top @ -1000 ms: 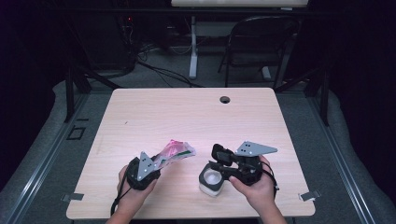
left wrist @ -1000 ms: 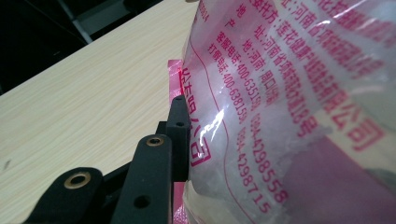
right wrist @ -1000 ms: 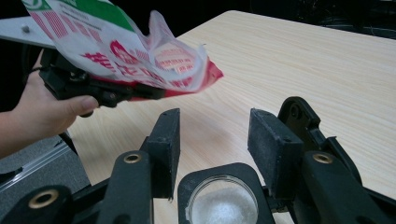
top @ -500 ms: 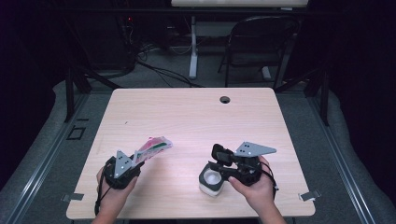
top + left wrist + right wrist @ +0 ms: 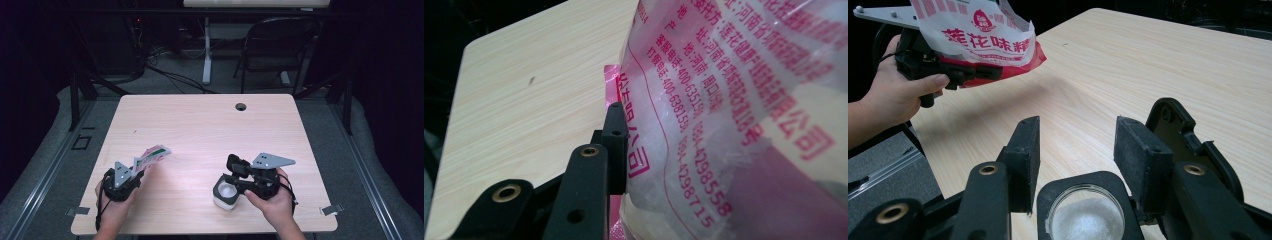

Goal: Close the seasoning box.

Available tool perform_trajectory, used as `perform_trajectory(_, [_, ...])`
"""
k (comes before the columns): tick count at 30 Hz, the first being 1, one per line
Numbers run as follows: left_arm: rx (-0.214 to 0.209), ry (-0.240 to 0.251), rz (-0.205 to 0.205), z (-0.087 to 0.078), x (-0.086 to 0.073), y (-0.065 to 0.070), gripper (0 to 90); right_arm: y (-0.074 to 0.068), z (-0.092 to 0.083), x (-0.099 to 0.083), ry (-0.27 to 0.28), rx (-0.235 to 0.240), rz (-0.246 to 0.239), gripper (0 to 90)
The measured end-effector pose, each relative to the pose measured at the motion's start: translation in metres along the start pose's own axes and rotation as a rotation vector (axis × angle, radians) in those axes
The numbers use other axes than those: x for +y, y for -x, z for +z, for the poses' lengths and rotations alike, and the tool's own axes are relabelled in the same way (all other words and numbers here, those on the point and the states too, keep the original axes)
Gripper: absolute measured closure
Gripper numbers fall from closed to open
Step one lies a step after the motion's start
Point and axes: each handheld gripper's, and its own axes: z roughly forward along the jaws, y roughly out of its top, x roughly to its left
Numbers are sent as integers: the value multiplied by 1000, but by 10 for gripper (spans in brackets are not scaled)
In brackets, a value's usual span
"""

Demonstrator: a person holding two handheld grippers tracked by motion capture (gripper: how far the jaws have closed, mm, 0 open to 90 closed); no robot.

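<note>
While the left gripper (image 5: pixel 137 172) is clamped on the lower edge of the seasoning pouch (image 5: pixel 152 155), the pouch is carried clear of the table (image 5: pixel 200 125) at the near-left, its long axis rising forward and to the right from the jaws. In the left gripper view the inner pad is seen pressed flat against the printed film, with white granules behind it. The small container (image 5: pixel 227 192) (black lid, round opening, white powder inside) stands on the table at the near-right, well apart from the pouch and directly to its right. It is bracketed by the right gripper (image 5: pixel 1080 150): the jaws stand wide, one on each side of the lid, but whether the pads actually press on its sides cannot be told. Any further pouring would require the pouch to be brought rightward across that gap. The left hand (image 5: pixel 112 210) is held low with the gripper pointing forward-right; the right hand (image 5: pixel 272 200) rests behind the container.
</note>
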Motion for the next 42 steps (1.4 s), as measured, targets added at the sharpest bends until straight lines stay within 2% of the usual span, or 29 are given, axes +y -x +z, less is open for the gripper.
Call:
perform_trajectory(9, [65, -22, -78, 0, -9, -19, 700, 0, 1, -1, 0, 2, 3, 534])
perform_trajectory(20, [155, -73, -125, 5, -21, -33, 699, 1, 2, -2, -4, 4, 4, 533])
perform_trajectory(30, [181, -80, -158, 8, -26, -38, 694, 1, 2, -2, -6, 6, 5, 531])
perform_trajectory(38, [175, -87, -163, 11, -28, -39, 690, 1, 3, -2, -7, 7, 7, 531])
perform_trajectory(42, [165, -90, -179, 13, -30, -39, 690, 1, 3, -2, -7, 7, 5, 530])
